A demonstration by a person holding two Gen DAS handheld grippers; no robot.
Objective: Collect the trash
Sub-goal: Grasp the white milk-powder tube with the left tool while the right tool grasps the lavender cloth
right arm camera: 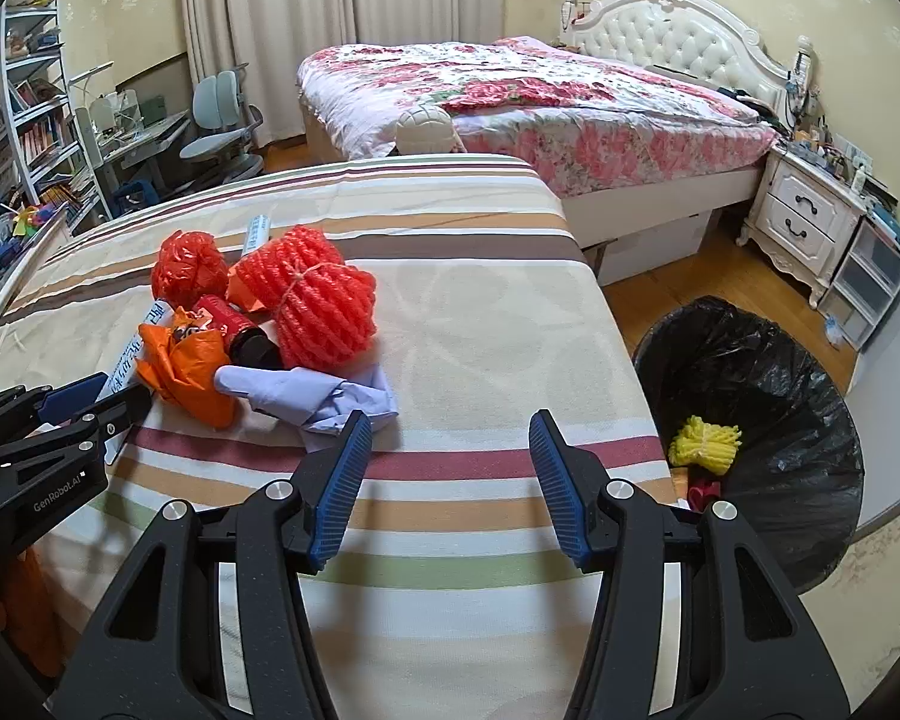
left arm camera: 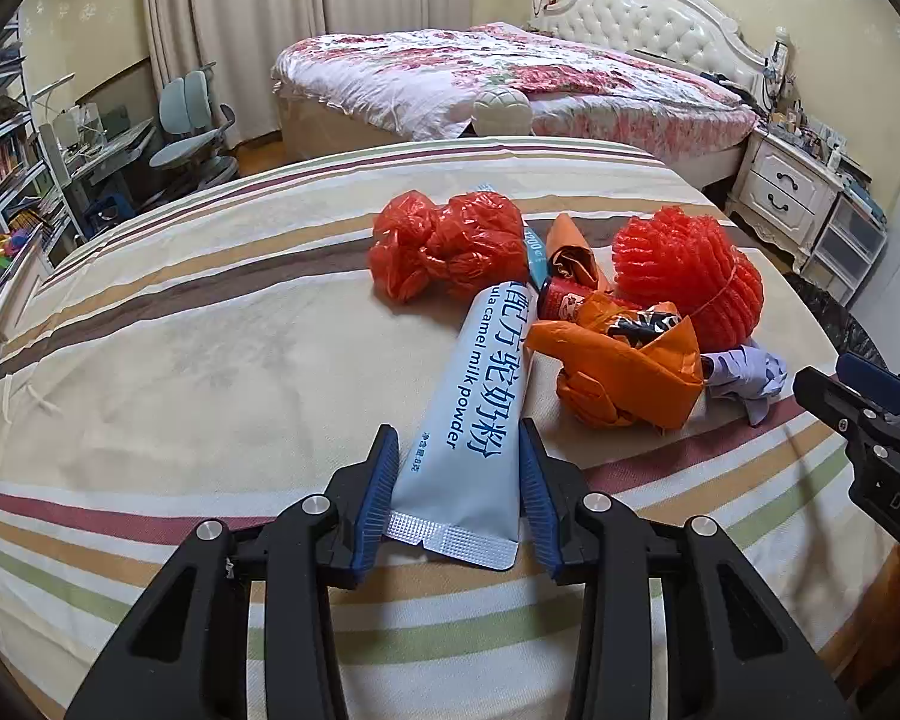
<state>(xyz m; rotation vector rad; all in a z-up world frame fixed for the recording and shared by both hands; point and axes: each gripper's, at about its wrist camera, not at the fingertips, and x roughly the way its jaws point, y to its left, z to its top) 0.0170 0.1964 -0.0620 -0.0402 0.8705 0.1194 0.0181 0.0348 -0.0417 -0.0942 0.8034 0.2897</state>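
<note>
Trash lies heaped at centre frame on the striped cloth-covered surface (right arm camera: 480,312), with a floral-quilted bed (right arm camera: 510,96) upper centre. Lower right stands a black-lined round bin (right arm camera: 768,372). The left gripper (left arm camera: 459,480) grasps the pale blue milk-powder sachet (left arm camera: 480,396); the right gripper (right arm camera: 450,480) is spread, holding nothing.
</note>
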